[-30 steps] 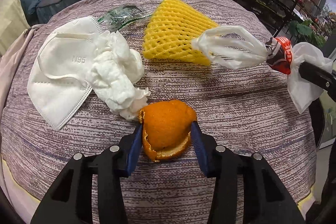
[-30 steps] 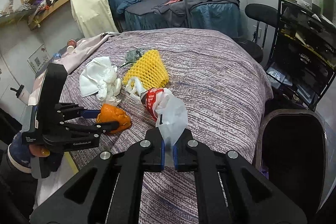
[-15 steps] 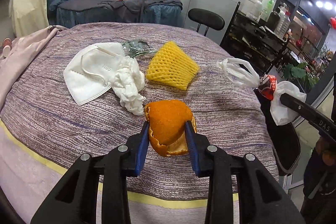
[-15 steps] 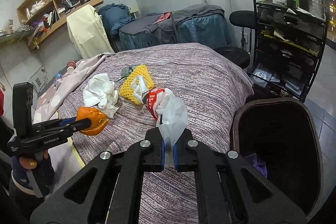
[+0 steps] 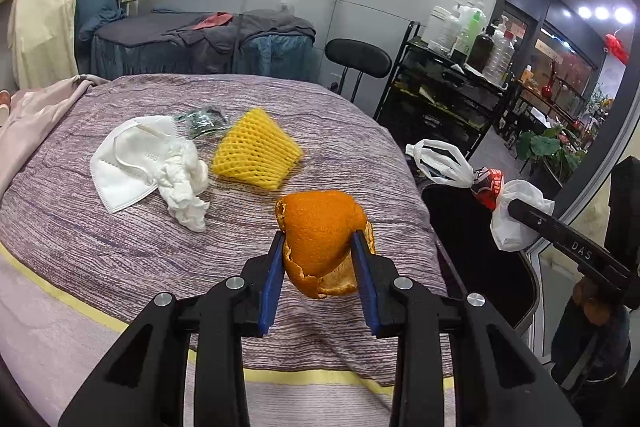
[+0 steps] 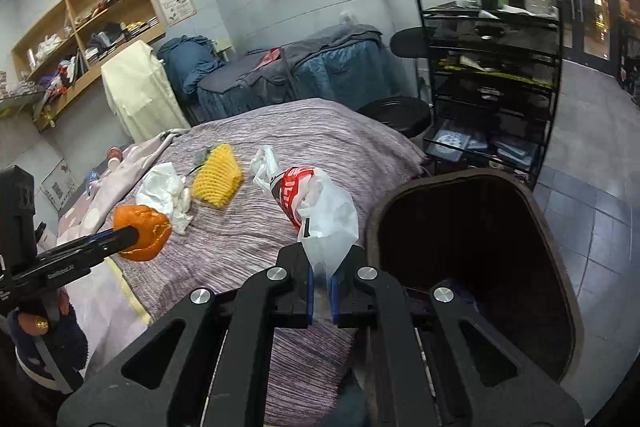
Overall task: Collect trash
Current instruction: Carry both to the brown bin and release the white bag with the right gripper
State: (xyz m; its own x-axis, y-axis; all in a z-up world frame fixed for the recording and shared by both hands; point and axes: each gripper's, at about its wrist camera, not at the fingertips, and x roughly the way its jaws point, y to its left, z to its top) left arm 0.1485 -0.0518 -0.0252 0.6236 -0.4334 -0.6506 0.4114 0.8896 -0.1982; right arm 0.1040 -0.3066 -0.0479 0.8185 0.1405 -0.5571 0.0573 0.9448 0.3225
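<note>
Orange peel (image 5: pixel 320 235) is now lifted off the bed (image 5: pixel 120 247), clamped in my left gripper (image 5: pixel 318 267); right gripper (image 6: pixel 320 285) pinches the plastic bag (image 6: pixel 324 215) near the bin (image 6: pixel 560 291).

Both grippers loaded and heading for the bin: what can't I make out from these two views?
- Bin contents: right wrist view, interior dark; left wrist view shows only its edge.
- Plastic bag contents: opaque, both views.
- Green wrapper: small, partly behind the mask.
- Orange peel underside: hidden by the left gripper.
</note>
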